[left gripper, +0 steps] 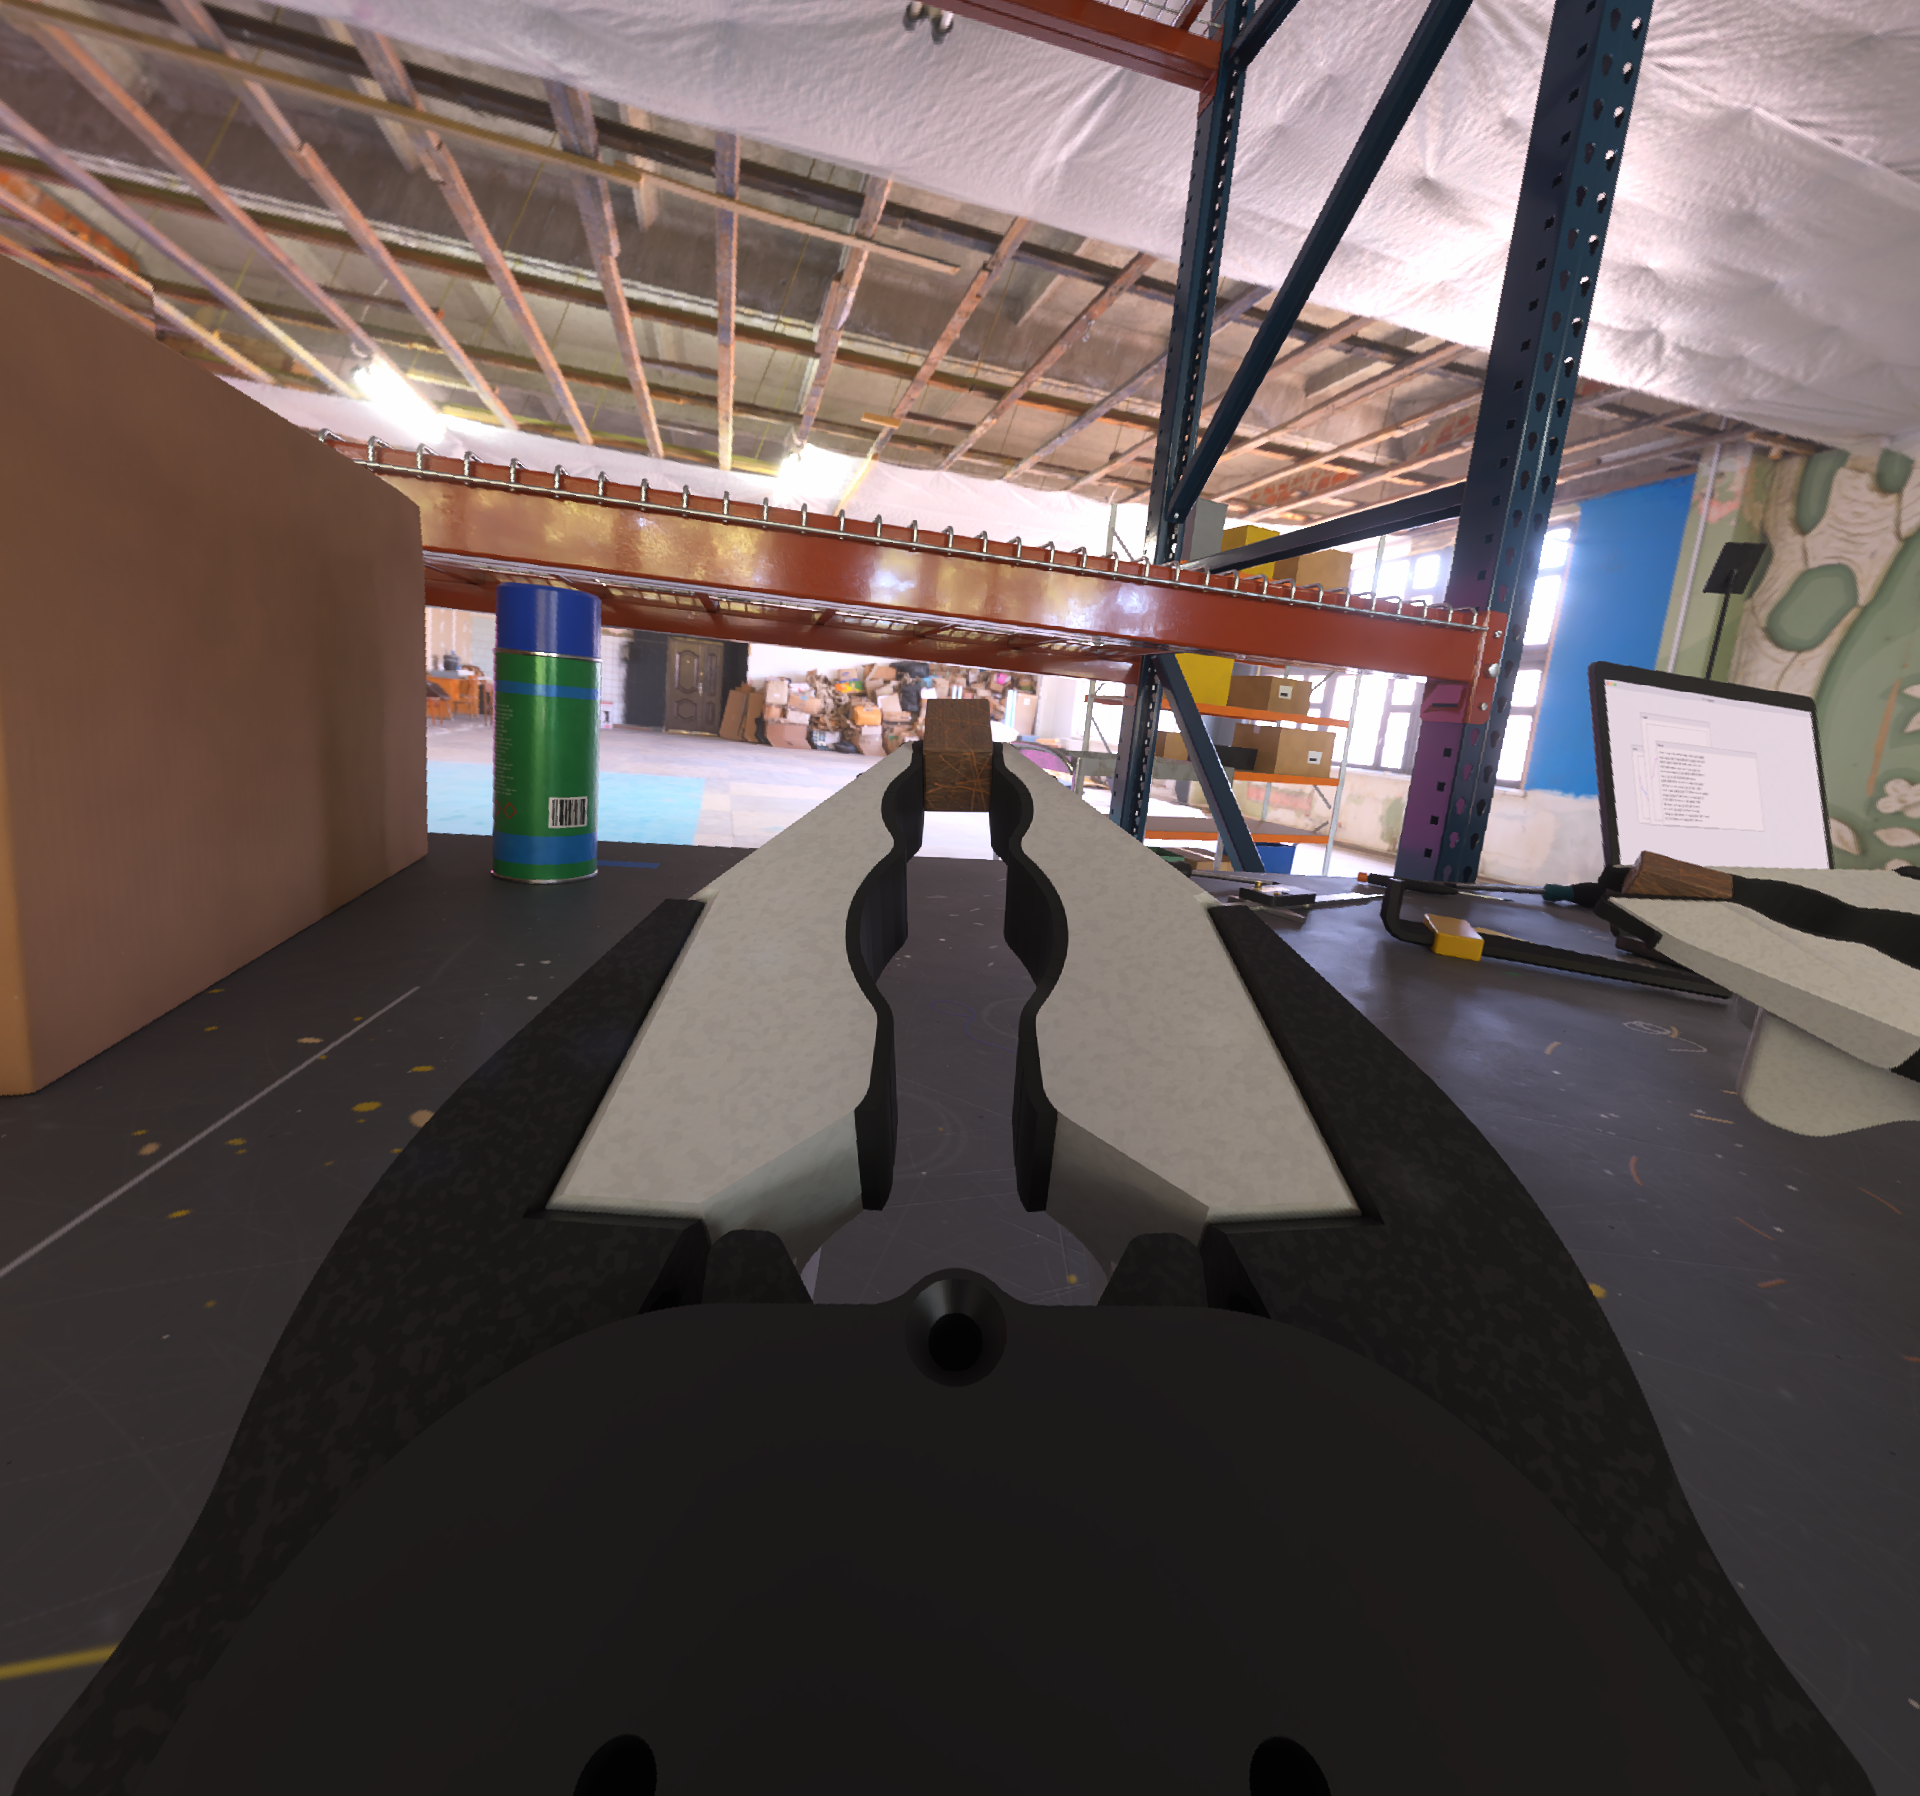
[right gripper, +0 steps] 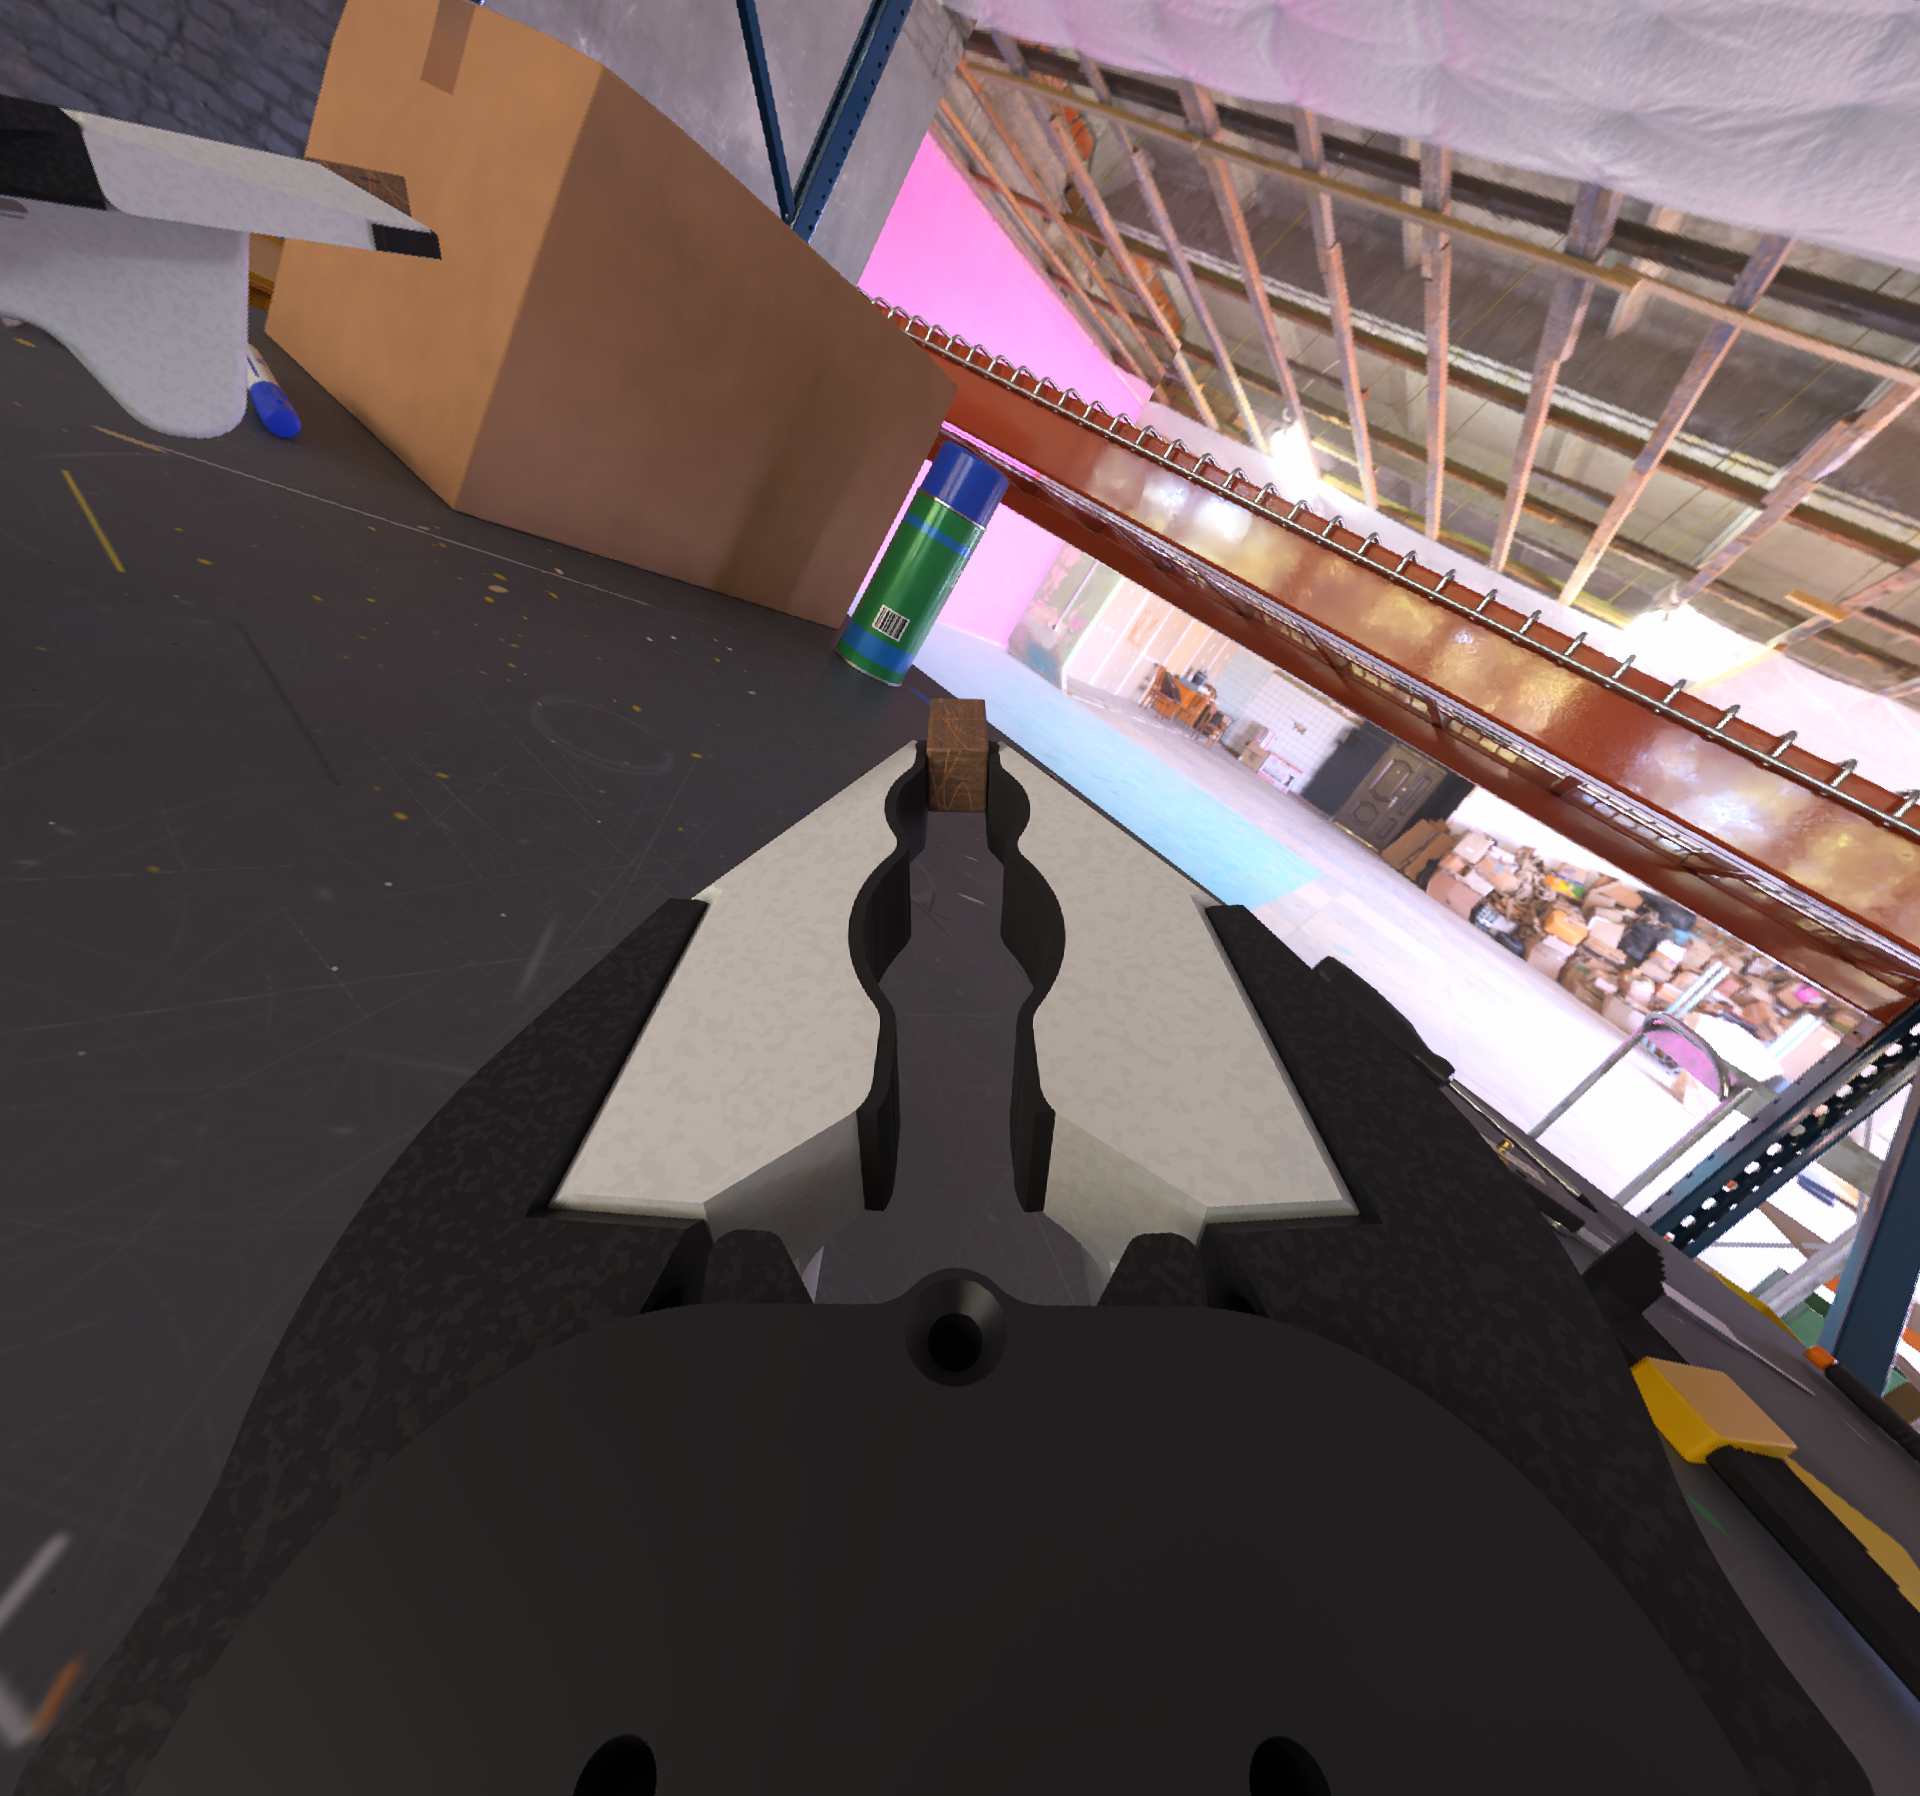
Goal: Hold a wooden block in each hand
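My left gripper (left gripper: 956, 778) is shut on a small brown wooden block (left gripper: 956, 754), pinched at the fingertips and held above the dark table. My right gripper (right gripper: 956, 778) is shut on a second wooden block (right gripper: 956, 754) in the same way, tilted over the table. The right gripper also shows at the right edge of the left wrist view (left gripper: 1662, 892) with its block (left gripper: 1673, 879). The left gripper shows at the upper left of the right wrist view (right gripper: 400, 208) with its block (right gripper: 369, 185).
A big cardboard box (left gripper: 187, 666) (right gripper: 582, 312) stands at the left. A green and blue spray can (left gripper: 545, 733) (right gripper: 920, 567) stands beside it. A laptop (left gripper: 1714, 775) and a black and yellow clamp (left gripper: 1475, 936) lie at the right. A blue marker (right gripper: 272, 401) lies near the box.
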You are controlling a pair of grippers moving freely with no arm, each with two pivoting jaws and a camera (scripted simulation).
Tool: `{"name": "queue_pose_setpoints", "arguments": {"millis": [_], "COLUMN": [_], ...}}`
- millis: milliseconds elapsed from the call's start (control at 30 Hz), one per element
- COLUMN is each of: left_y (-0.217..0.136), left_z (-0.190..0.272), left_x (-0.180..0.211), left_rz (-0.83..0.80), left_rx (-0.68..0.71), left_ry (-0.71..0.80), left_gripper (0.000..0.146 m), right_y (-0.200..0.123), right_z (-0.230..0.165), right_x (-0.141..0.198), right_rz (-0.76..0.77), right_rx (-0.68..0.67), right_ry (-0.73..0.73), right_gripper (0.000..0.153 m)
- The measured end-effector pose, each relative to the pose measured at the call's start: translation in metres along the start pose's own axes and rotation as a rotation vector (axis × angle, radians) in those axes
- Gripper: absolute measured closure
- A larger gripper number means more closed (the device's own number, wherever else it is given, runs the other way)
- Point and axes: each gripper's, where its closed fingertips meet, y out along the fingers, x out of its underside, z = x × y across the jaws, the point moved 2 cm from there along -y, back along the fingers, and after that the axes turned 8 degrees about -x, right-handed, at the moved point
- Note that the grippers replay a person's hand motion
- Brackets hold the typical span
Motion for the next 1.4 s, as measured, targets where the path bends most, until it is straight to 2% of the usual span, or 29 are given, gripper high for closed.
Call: {"name": "queue_pose_setpoints", "arguments": {"millis": [1400], "left_y": [-0.0001], "left_z": [0.0008], "left_x": [0.0008], "left_rz": [-0.002], "left_rx": [0.004], "left_ry": [-0.002], "left_gripper": [0.135], "right_y": [0.0003], "right_z": [-0.0017], "right_x": [-0.0002], "right_rz": [-0.003], "right_rx": [-0.015], "right_ry": [-0.002], "right_gripper": [0.143]}}
